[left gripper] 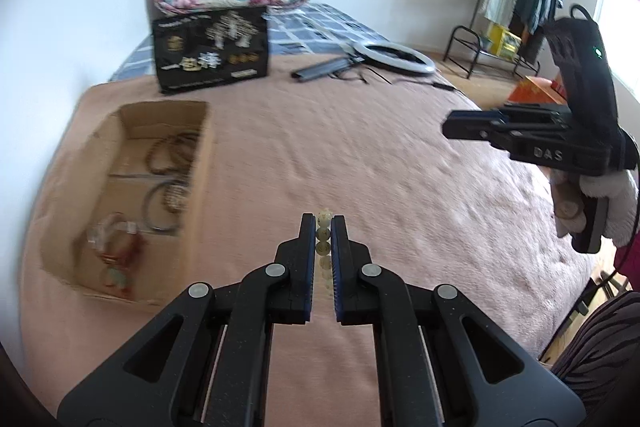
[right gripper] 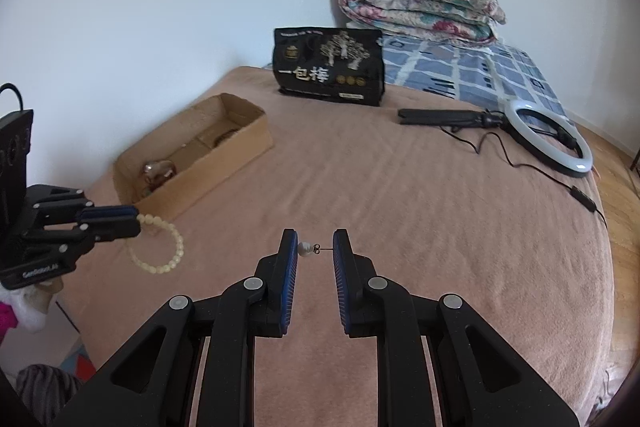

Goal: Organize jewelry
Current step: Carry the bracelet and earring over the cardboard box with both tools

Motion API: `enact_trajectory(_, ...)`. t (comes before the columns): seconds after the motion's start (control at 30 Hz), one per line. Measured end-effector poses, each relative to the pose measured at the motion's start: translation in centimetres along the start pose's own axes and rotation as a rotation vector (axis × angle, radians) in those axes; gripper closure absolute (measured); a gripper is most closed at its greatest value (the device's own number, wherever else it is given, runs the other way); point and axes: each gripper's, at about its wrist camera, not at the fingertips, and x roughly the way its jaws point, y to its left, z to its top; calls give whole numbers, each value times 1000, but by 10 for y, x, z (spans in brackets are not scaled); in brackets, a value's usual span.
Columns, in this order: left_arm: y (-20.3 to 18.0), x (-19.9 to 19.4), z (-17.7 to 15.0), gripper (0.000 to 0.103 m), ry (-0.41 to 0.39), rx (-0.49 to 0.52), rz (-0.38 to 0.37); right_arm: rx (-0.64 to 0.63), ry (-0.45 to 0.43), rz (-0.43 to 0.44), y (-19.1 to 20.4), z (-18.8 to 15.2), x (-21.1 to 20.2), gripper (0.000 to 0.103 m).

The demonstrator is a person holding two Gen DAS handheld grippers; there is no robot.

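1. Closest in: the left gripper (left gripper: pixel 323 227) is clamped tight on a pale bead bracelet (right gripper: pixel 160 247). In the right wrist view the loop dangles free below the jaws, above the pink bedspread (right gripper: pixel 400 207), just this side of the cardboard box (right gripper: pixel 224 155).
2. My guess is the bracelet is light and floppy, strung on elastic, so it will swing. The beads look smooth and round, so pinching across one section like this seems right. Lower it in rather than dropping it.
3. The right gripper (right gripper: pixel 316 249) has a small pearl earring (right gripper: pixel 305 249) pinched end to end, pearl on one pad and thin post toward the other. It is also held up over the bedspread, on the near side of the box.
4. The earring is tiny and probably weighs nothing, and that post could bend or slip out sideways. A gentle squeeze is the way.
5. Looks-wise: creamy yellowish translucent beads, and a white pearl with a dark metal fitting.
6. Farther out, the box already has darker bead bracelets and a red tasselled piece inside its compartments.
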Motion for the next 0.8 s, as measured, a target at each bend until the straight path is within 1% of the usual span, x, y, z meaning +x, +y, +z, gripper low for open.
enact_trajectory(0.37, 78, -24, 17, 97, -53, -63, 116, -49, -18, 90, 53, 36, 16, 87)
enact_trajectory(0.5, 102, -28, 22, 97, -67, -90, 142, -54, -21, 133, 71, 49, 26, 87)
enact_trajectory(0.67, 127, -26, 29, 97, -73, -115, 172, -92, -14, 164, 96, 61, 39, 87)
enact_trajectory(0.8, 145, -23, 34, 97, -76, -134, 180, -108, -8, 183, 111, 68, 47, 87)
